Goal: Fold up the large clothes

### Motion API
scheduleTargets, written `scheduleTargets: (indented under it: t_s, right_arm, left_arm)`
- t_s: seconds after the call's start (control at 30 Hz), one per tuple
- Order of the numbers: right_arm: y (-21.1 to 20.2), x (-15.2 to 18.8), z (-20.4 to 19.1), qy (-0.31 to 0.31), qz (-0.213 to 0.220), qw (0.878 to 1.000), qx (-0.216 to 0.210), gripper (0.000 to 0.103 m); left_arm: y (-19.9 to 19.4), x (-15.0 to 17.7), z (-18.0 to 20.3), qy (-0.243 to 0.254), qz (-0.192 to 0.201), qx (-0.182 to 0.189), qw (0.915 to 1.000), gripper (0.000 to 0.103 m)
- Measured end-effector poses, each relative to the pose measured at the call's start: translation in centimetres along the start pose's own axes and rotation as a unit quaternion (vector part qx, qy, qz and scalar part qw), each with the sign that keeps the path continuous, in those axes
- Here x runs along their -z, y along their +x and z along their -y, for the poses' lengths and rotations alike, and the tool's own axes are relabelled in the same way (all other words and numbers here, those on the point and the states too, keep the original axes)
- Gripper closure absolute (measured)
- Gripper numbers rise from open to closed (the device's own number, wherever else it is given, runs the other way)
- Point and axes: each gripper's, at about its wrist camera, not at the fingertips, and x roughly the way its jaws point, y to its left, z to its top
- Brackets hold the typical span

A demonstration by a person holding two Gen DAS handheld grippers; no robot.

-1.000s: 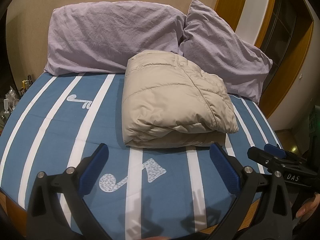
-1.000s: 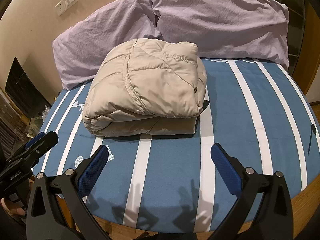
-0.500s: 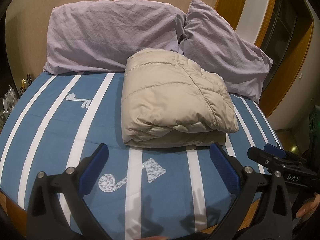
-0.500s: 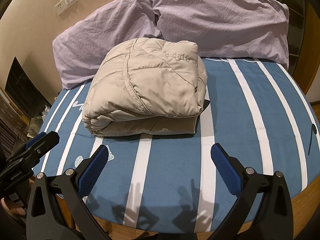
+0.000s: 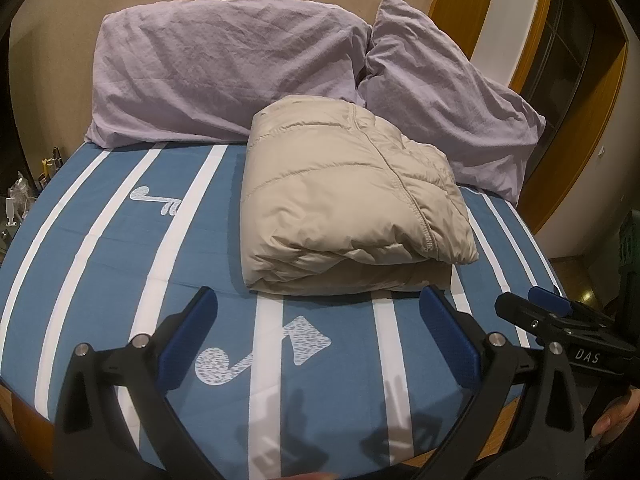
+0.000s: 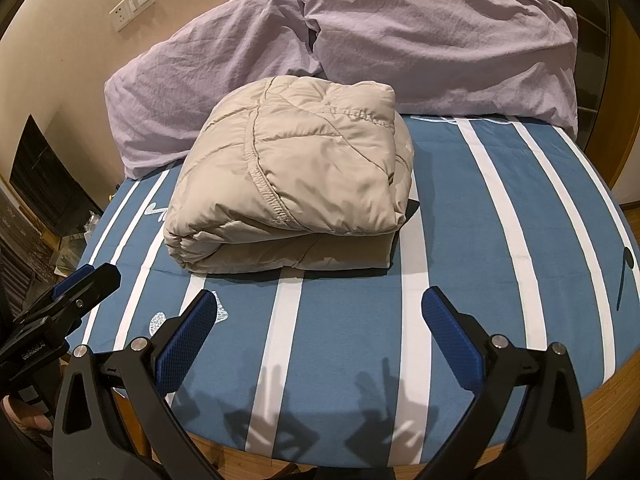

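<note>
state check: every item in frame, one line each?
jacket: folded into a compact bundle, lying on the bed, untouched
left gripper: open, empty, short of the jacket
right gripper: open, empty, short of the jacket
pillows: two, propped against the wall
sheet: spread flat

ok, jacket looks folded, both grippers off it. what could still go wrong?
1. The beige puffer jacket is a thick stack; its top flap may spring open with nothing holding it.
2. It lies against the purple pillows; a nudge could shift it.
3. Both left gripper and right gripper are open, close in front; moving forward could snag its edge.
</note>
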Motion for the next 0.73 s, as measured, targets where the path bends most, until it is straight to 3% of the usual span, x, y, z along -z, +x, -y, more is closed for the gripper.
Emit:
scheduleTargets:
  t_s: [0.73]
  right_arm:
    - [0.12, -0.02, -0.04, 0.001, -0.001, 1.0, 0.0, 0.001]
  left_arm:
    - [0.15, -0.14, 0.11, 0.002, -0.004, -0.002, 1.0, 0.002]
